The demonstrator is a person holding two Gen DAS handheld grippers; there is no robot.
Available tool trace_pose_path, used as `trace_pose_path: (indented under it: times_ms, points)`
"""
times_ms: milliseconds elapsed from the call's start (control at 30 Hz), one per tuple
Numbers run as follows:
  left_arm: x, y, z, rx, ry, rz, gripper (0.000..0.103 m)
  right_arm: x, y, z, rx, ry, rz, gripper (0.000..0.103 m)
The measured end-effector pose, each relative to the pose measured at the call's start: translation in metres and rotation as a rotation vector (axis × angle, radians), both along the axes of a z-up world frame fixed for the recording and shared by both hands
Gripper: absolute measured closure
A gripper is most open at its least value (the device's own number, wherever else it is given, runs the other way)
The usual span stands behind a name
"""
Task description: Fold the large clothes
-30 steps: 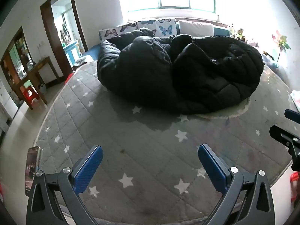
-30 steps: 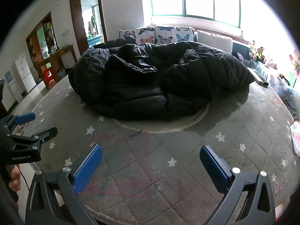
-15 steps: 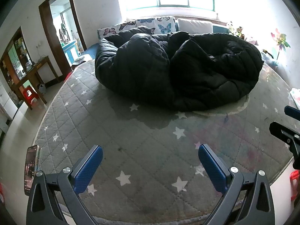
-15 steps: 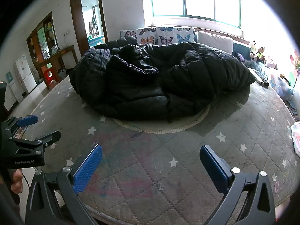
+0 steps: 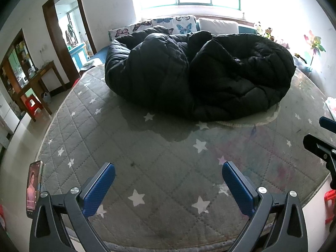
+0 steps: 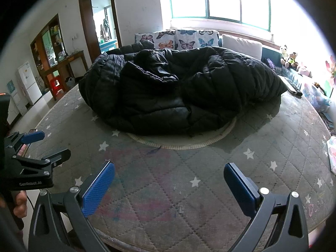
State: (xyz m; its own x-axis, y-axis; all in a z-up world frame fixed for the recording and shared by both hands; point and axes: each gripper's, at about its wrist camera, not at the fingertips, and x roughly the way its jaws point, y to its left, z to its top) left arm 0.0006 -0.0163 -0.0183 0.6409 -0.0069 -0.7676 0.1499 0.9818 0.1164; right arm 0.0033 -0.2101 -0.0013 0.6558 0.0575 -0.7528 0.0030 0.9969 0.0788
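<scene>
Two grippers, both spread wide, nothing held: left gripper (image 5: pixel 168 180) and right gripper (image 6: pixel 169 180), blue pads over bare surface. Large black quilted puffer coat (image 5: pixel 197 77) heaped in crumpled mound on far half of grey star-patterned quilted mattress (image 5: pixel 159 159), partly over pale round mat (image 6: pixel 182 142); well apart from both grippers. Butterfly-print cushions (image 6: pixel 184 40) behind mound. Phone (image 5: pixel 32 191) at near left edge of mattress.

Handling, judged: bulky but light, very soft, compressible; smooth shell probably slippery; no stiffness, so folds likely to spring back. Hem, sleeves and collar not distinguishable in heap.

Grasp plan, judged: pinch outer edges at near left and near right of mound, one per gripper, deep enough to trap padding, then lift and spread flat before folding.
</scene>
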Motion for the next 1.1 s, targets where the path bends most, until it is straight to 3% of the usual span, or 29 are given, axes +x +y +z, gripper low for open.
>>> trace_pose_path:
  times_ms: [1100]
  points:
    - [0.019,-0.002,-0.003,-0.015,0.021,-0.004,0.0,0.011,-0.001,-0.006,0.001,0.025,0.015,0.0]
